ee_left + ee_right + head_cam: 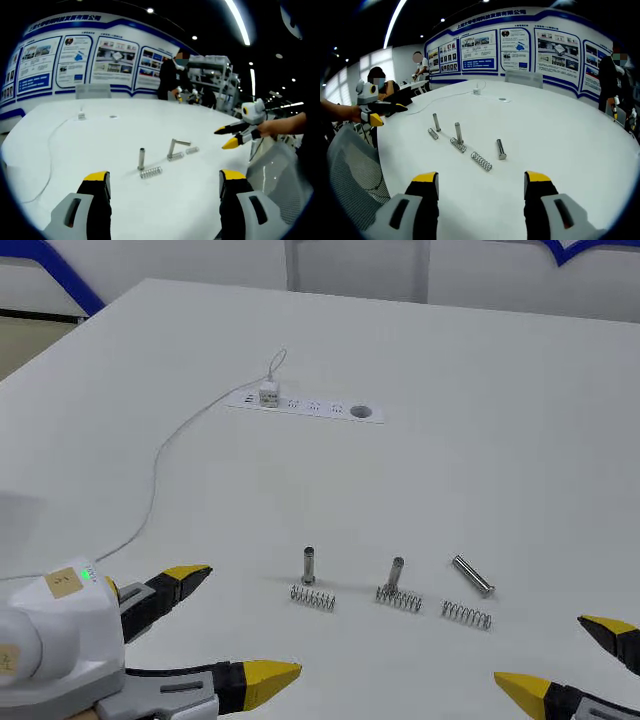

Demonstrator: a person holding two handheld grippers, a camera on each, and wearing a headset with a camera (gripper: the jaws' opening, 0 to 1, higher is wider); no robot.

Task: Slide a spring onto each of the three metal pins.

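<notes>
In the head view we see a white table (480, 390) with three pins in a row at lower centre. The left pin (308, 565) and middle pin (395, 573) stand, and the right pin (472, 575) lies on its side. A loose spring lies just below each: left spring (312, 597), middle spring (399, 599), right spring (466, 615). The left gripper (255, 618) at lower left and the right gripper (539, 648) at lower right are both spread and hold nothing. A power strip (305, 405) sits at upper centre.

The left gripper view adds a standing person (167, 77) at upper centre.

The right gripper view adds wall posters (520, 42) across the top.
</notes>
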